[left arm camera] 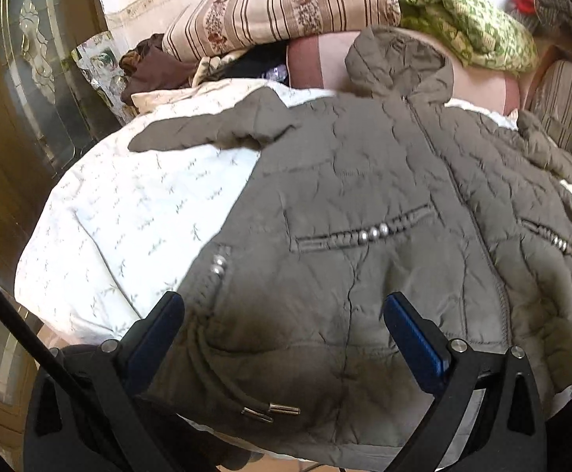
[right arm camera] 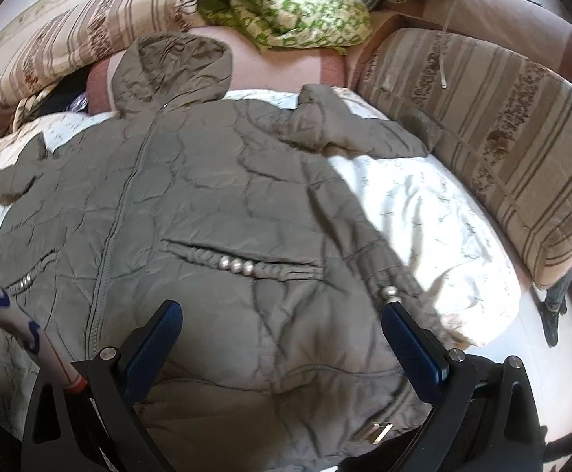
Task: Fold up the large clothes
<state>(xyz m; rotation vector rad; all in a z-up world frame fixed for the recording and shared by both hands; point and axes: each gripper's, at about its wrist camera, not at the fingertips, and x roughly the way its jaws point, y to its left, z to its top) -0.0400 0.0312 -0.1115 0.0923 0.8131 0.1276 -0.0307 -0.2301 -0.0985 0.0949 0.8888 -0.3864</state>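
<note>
An olive-grey quilted hooded jacket (left arm camera: 364,181) (right arm camera: 191,196) lies front up and spread out on a white patterned bedspread (left arm camera: 128,212) (right arm camera: 423,204). Its hood (left arm camera: 396,59) (right arm camera: 179,67) points to the far side, and both sleeves lie out to the sides. My left gripper (left arm camera: 282,334) hovers open over the jacket's lower left hem, near the drawstring tips (left arm camera: 274,411). My right gripper (right arm camera: 282,338) hangs open over the lower right hem, beside the beaded pocket (right arm camera: 238,265). Neither one holds any cloth.
Striped pillows (left arm camera: 282,8) (right arm camera: 494,133) line the far and right sides of the bed. A green patterned cloth (left arm camera: 462,19) (right arm camera: 286,11) lies behind the hood. Brown clothes (left arm camera: 152,67) are heaped at the far left. A wooden cabinet with glass (left arm camera: 22,78) stands left of the bed.
</note>
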